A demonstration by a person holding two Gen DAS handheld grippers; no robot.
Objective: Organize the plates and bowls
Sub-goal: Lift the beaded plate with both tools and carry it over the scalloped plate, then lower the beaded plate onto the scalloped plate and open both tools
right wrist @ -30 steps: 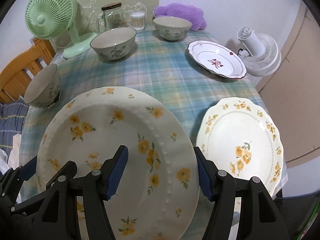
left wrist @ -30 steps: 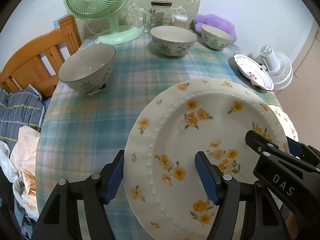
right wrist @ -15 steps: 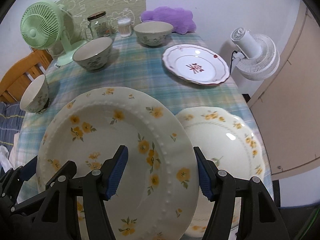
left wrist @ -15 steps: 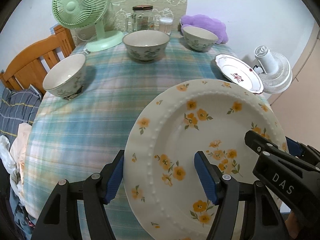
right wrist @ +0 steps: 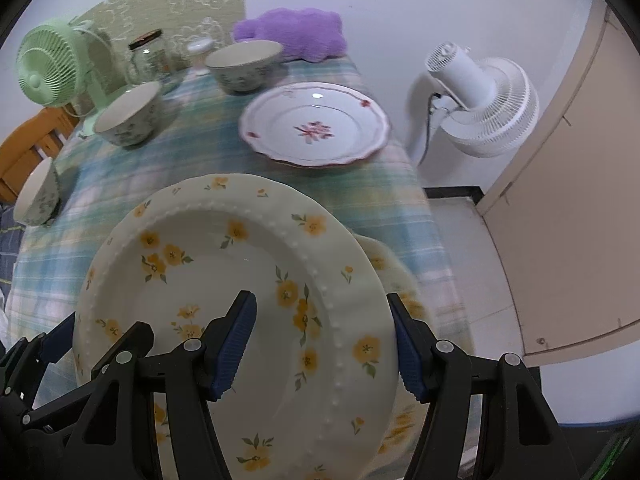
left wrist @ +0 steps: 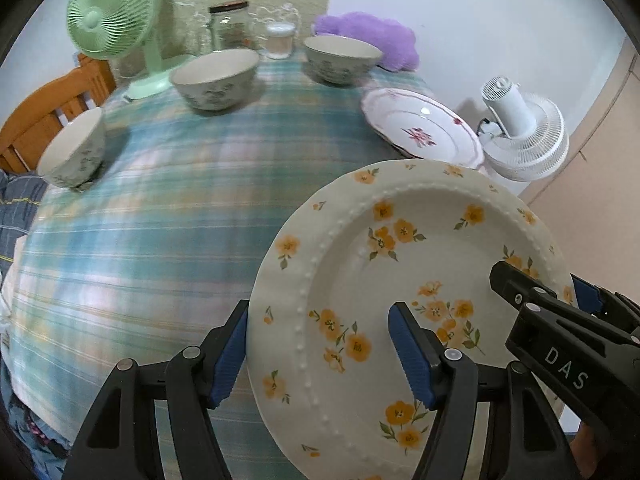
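Note:
Both grippers carry a large cream plate with yellow flowers (left wrist: 400, 264) (right wrist: 224, 280) above the table. My left gripper (left wrist: 320, 332) is shut on its left rim, one blue pad outside the edge and one on the plate's face. At the opposite rim my right gripper (right wrist: 320, 320) is shut the same way. Beneath the held plate a scalloped yellow-flower plate (right wrist: 400, 276) shows only as a sliver. A red-flower plate (right wrist: 316, 124) lies farther back. Three floral bowls (left wrist: 216, 76) (left wrist: 340, 56) (left wrist: 72, 152) stand on the plaid tablecloth (left wrist: 140, 240).
A green fan (left wrist: 112, 12), a glass jar (left wrist: 230, 26) and a purple plush (left wrist: 372, 36) line the table's back. Off the right edge a white fan (right wrist: 480, 100) stands by a beige door (right wrist: 580, 200). A wooden chair (left wrist: 40, 120) is at the left.
Both grippers have carried the plate rightward across the table. It now covers most of the scalloped yellow-flower plate, which lay open to view before.

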